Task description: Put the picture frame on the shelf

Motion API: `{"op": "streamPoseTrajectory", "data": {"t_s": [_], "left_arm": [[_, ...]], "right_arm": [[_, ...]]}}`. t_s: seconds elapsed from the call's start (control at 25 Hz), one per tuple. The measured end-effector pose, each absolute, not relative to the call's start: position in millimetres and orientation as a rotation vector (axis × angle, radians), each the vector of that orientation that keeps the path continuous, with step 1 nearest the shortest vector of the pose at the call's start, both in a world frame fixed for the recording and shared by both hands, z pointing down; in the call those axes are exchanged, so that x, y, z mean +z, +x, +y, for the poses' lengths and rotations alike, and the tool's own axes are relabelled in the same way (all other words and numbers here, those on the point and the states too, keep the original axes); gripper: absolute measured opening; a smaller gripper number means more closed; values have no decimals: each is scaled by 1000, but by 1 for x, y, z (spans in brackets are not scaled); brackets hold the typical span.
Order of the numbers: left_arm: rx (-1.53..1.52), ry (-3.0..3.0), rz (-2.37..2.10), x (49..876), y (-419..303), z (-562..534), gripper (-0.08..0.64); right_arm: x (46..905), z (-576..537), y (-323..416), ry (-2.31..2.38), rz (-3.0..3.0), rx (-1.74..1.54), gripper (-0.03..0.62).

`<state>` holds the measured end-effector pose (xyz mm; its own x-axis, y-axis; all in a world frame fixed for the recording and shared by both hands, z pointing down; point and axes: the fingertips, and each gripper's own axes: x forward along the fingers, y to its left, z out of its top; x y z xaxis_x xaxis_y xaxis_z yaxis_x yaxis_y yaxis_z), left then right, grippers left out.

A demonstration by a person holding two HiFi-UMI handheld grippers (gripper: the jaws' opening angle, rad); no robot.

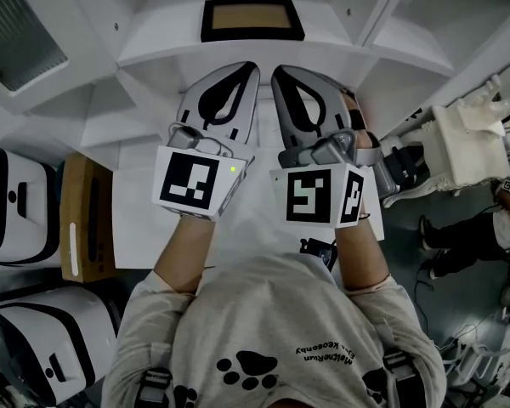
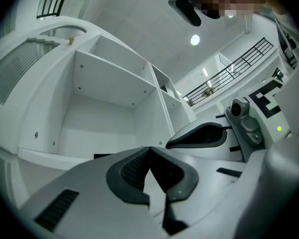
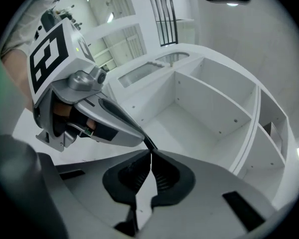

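Note:
The picture frame (image 1: 252, 19), black-edged with a tan middle, lies flat on a white shelf board (image 1: 153, 51) at the top of the head view. Below it my two grippers are held side by side, tips pointing at the shelf and well short of the frame. The left gripper (image 1: 252, 66) is shut with nothing in it; in its own view its tips (image 2: 149, 148) meet, and a dark strip (image 2: 102, 156), likely the frame's edge, shows beyond. The right gripper (image 1: 277, 71) is also shut and empty, jaws touching (image 3: 151, 152).
White shelf compartments (image 3: 209, 108) open ahead. A wooden box (image 1: 85, 219) and two white cases (image 1: 13, 202) (image 1: 59, 338) stand at the left. A white machine (image 1: 467, 147) and another person's legs (image 1: 459, 228) are at the right.

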<state>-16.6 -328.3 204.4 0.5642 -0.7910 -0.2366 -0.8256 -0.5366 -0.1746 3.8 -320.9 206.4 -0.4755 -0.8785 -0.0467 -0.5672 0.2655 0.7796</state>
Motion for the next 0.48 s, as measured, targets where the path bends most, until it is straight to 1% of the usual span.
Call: {"op": "streamPoseTrajectory", "data": {"t_s": [0.48], "left_arm": [[173, -2536, 1375, 228, -20, -295, 18]], "right_arm": [[222, -292, 30, 1610, -2592, -700, 32]]}}
